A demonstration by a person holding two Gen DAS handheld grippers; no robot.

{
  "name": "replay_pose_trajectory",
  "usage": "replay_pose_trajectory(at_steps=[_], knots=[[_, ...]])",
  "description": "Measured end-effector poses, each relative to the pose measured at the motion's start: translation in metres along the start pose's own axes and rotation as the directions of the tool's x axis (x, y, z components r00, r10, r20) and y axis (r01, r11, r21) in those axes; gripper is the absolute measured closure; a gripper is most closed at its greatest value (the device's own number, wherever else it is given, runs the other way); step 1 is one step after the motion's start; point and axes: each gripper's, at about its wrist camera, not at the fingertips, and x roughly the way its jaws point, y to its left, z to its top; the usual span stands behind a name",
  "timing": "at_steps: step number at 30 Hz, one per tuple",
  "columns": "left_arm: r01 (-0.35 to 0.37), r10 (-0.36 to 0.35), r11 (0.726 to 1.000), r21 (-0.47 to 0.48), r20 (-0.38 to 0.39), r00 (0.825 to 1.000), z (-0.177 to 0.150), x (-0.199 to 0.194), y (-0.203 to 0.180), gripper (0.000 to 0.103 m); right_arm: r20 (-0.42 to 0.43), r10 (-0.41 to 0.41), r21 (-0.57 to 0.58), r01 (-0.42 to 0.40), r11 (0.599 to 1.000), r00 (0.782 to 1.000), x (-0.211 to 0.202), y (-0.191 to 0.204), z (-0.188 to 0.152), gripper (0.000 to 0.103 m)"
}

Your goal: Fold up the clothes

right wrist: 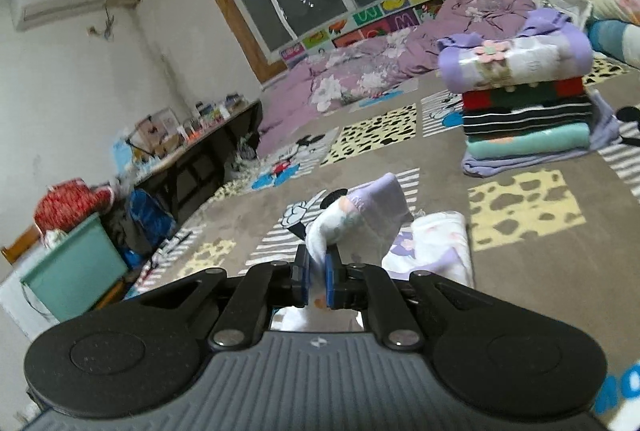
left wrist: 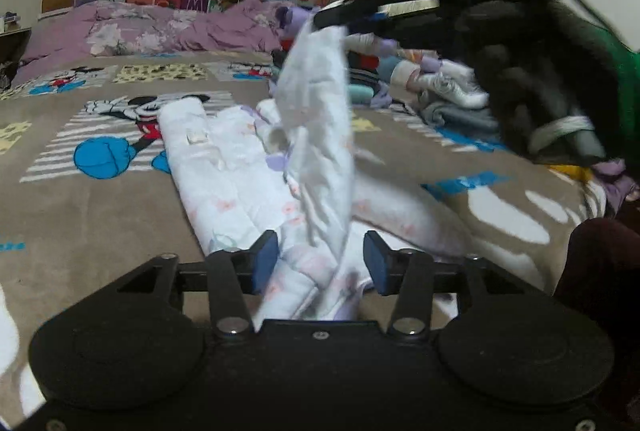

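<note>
A white quilted garment (left wrist: 240,167) with pale pink and lilac prints lies on the brown cartoon blanket (left wrist: 80,215). My left gripper (left wrist: 320,263) is open, low over the garment's near end, with cloth lying between its blue pads (left wrist: 266,259). My right gripper (left wrist: 344,15) shows in the left wrist view, raised high and shut on one part of the garment (left wrist: 316,99), which hangs down from it. In the right wrist view my right gripper (right wrist: 319,281) is shut on the white and lilac cloth (right wrist: 360,219), above the rest of the garment (right wrist: 432,247).
A stack of folded clothes (right wrist: 524,111) stands on the blanket to the right, also in the left wrist view (left wrist: 384,79). A purple duvet (left wrist: 152,31) lies under the window. A cluttered table (right wrist: 192,151) and a green bin (right wrist: 76,267) stand left of the bed.
</note>
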Motion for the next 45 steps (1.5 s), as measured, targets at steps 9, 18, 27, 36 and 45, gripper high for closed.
replay_pose_trajectory(at_steps=[9, 18, 27, 36, 45], knots=[[0.031, -0.034, 0.983, -0.18, -0.014, 0.999, 0.0, -0.003, 0.029, 0.068, -0.103, -0.056, -0.078, 0.048, 0.996, 0.993, 0.061, 0.036, 0.007, 0.094], [0.162, -0.178, 0.871, -0.464, 0.01, 0.984, -0.003, -0.003, 0.064, 0.055, -0.234, -0.11, -0.167, 0.072, 0.983, 0.966, 0.115, 0.047, -0.001, 0.088], [0.168, -0.181, 0.879, -0.446, 0.013, 0.983, -0.001, -0.012, 0.059, 0.047, -0.203, -0.069, -0.114, 0.046, 0.992, 0.977, 0.104, 0.019, 0.008, 0.06], [0.145, -0.151, 0.859, -0.491, 0.028, 0.988, -0.005, -0.022, 0.068, 0.045, -0.321, -0.101, -0.183, 0.043, 0.982, 0.942, 0.123, 0.01, -0.021, 0.058], [0.195, -0.212, 0.84, -0.506, 0.025, 0.977, -0.005, -0.008, 0.064, 0.068, -0.327, -0.104, -0.223, 0.031, 0.974, 0.939, 0.121, 0.009, -0.029, 0.099]])
